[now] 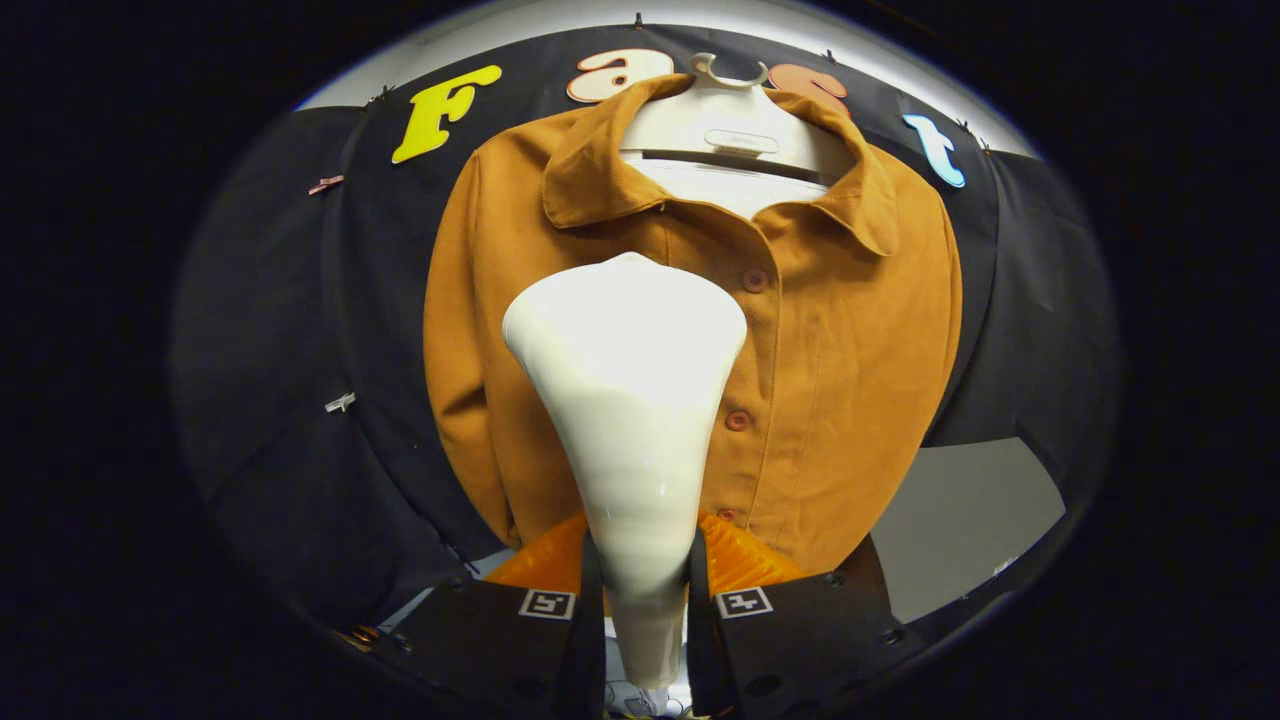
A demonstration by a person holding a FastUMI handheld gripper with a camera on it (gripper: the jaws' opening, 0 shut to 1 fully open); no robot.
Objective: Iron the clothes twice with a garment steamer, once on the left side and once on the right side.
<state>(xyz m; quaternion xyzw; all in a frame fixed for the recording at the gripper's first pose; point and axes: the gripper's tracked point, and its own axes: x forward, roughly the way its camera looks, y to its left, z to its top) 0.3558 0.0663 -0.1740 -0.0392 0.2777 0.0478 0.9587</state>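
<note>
Left to right, risk notes:

Shirt (850, 330), rust-orange, hangs on a pale hanger (735, 125) against the booth wall, dead ahead of the tool (645, 590). Its sleeve at 9 o'clock hangs loose and folded in on itself; likely risk is a pass on that side dragging or bunching it instead of flattening it.

Steamer (625, 400), white, is clamped between the tool's fingers: jaws closed down to the width of its narrow handle, both fingers pressing it. Handle is glossy and tapers toward the fingers, so I'd expect it could slip or twist in the grip if the head catches on fabric.

Steamer head sits over the panel just left of the button placket (745, 350), roughly chest height. Can't tell whether the head touches the cloth or hovers off it. If off, the stroke does nothing.

Buttons at 3 o'clock of the head, close by: drifting right risks snagging on them.

The shirt hangs from the hanger alone, so a hard push could swing it.
</note>
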